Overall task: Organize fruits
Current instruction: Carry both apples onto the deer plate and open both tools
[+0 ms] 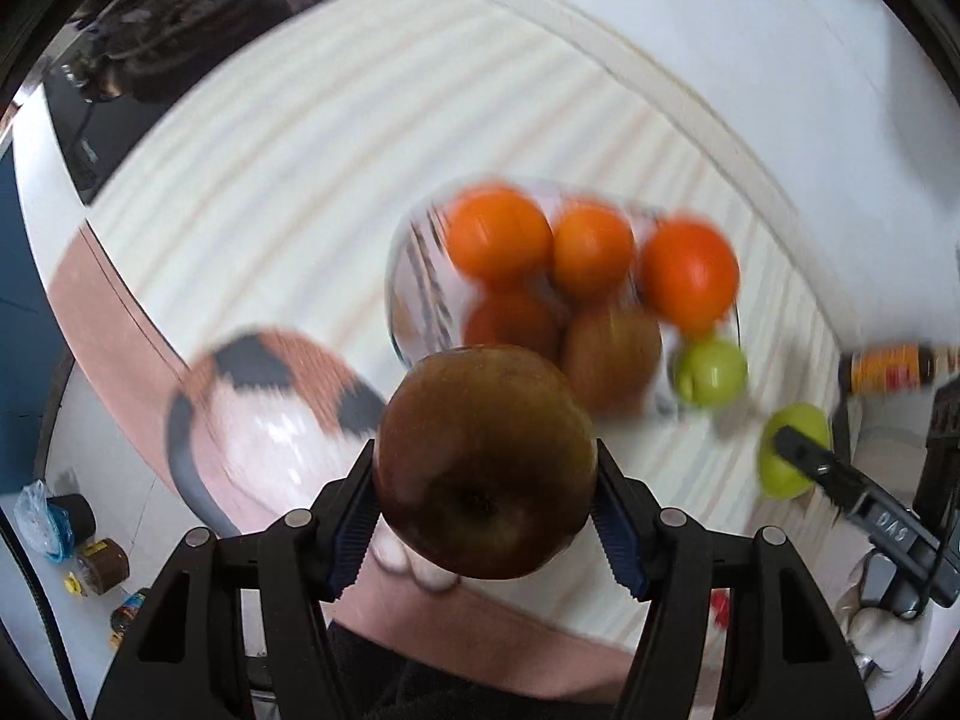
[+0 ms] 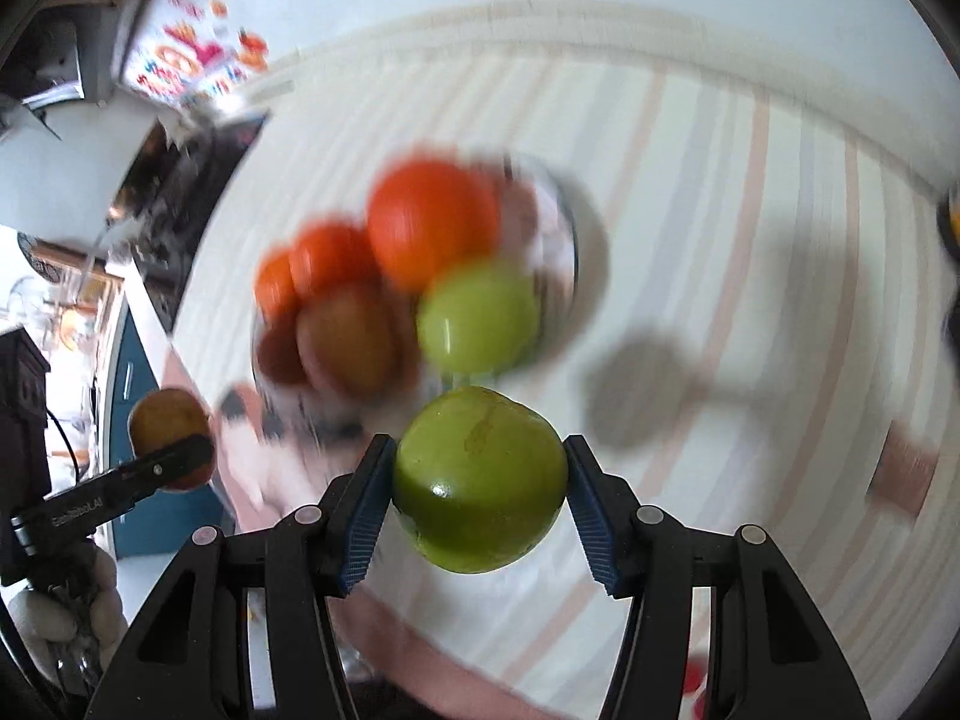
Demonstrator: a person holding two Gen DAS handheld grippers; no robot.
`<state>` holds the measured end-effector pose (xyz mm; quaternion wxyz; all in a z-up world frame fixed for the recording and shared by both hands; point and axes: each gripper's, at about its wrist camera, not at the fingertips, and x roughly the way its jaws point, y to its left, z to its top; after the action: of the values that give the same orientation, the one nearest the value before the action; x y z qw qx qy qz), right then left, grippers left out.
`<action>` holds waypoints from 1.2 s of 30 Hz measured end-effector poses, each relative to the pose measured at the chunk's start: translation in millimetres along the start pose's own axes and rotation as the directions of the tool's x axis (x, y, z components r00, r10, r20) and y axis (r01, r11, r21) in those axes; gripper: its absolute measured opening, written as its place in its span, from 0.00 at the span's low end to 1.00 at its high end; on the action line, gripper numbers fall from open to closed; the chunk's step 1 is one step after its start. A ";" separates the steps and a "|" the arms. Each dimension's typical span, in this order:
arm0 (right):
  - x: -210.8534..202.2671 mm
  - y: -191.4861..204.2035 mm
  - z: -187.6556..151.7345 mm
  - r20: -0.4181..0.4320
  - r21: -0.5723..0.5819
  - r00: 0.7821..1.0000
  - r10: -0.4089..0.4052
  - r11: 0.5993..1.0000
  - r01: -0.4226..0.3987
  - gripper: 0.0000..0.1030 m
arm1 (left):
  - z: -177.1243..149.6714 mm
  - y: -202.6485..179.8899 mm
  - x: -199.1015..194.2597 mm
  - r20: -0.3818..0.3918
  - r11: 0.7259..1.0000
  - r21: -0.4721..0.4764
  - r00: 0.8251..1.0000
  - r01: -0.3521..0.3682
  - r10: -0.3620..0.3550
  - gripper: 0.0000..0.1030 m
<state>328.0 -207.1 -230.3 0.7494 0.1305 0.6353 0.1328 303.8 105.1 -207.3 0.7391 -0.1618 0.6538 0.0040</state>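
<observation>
My left gripper (image 1: 483, 450) is shut on a dark red apple (image 1: 486, 468), held above the table in the left wrist view. My right gripper (image 2: 478, 444) is shut on a green apple (image 2: 480, 480), both blue pads pressing its sides. Beyond both stands a glass bowl (image 1: 408, 276) holding three oranges (image 1: 498, 234), two red-brown apples (image 1: 612, 354) and a green apple (image 1: 711, 372). The same bowl (image 2: 570, 228) appears blurred in the right wrist view. Each view shows the other gripper off to the side with its fruit: the green apple (image 1: 780, 477) and the red apple (image 2: 165, 420).
A striped tablecloth (image 1: 300, 180) covers the table. A round dish with an orange and dark pattern (image 1: 270, 384) sits left of the bowl near the table edge. A bottle with an orange label (image 1: 894, 366) lies at the right. A colourful box (image 2: 192, 54) stands far left.
</observation>
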 end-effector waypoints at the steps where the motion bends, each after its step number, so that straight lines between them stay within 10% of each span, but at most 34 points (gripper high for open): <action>1: -4.3 -4.2 13.1 0.017 -0.001 1.000 -0.006 1.000 0.006 0.57 | 3.5 -0.2 -0.4 0.005 1.000 -0.009 1.000 -0.005 0.005 0.60; 9: 41.7 -18.2 92.7 0.018 -0.030 0.990 -0.137 0.990 0.137 0.57 | 53.7 30.5 47.1 -0.070 0.994 -0.099 0.997 -0.037 0.030 0.60; 20: 63.4 -17.9 98.2 0.034 -0.030 0.988 -0.152 0.988 0.153 0.57 | 61.0 37.2 77.5 -0.129 0.980 -0.193 0.989 0.047 -0.073 0.60; 36: 70.1 -29.2 95.8 0.022 0.068 0.999 0.043 0.997 -0.044 0.66 | 61.2 24.4 91.2 -0.178 0.977 -0.206 0.980 0.052 -0.089 0.62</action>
<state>434.5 -211.3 -290.1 0.7481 0.1711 0.6287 0.1259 370.8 124.4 -295.7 0.6545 -0.2581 0.7101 0.0283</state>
